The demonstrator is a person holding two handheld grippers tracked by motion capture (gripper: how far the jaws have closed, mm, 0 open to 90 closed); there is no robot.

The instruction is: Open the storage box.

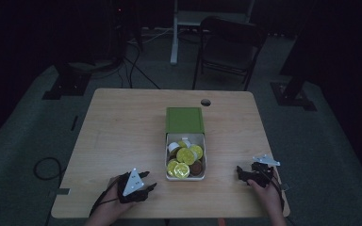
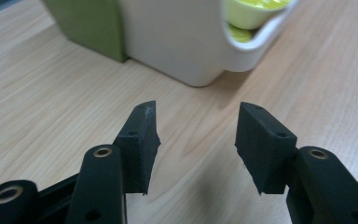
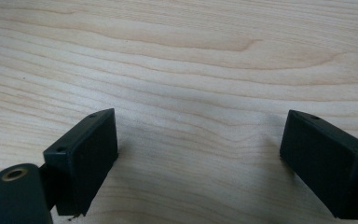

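Capsules [image 1: 185,160] are seen from above; close up, the box [image 2: 177,42] lies just ahead of the spread, empty left hand-held gripper [image 2: 196,140]; bare tabletop [image 3: 191,60] is faced by the spread right hand-held gripper [image 3: 200,154].

A white open box [image 1: 185,157] stands on the table, its green sleeve [image 1: 184,119] slid back off the far end. Inside lie round capsules [image 1: 186,155], mostly yellow-topped, one brown, a couple white, heaped loosely. The box's rounded near corner [image 2: 200,56] sits just ahead of the left gripper's fingertips [image 2: 144,119], apart from them, not between them.
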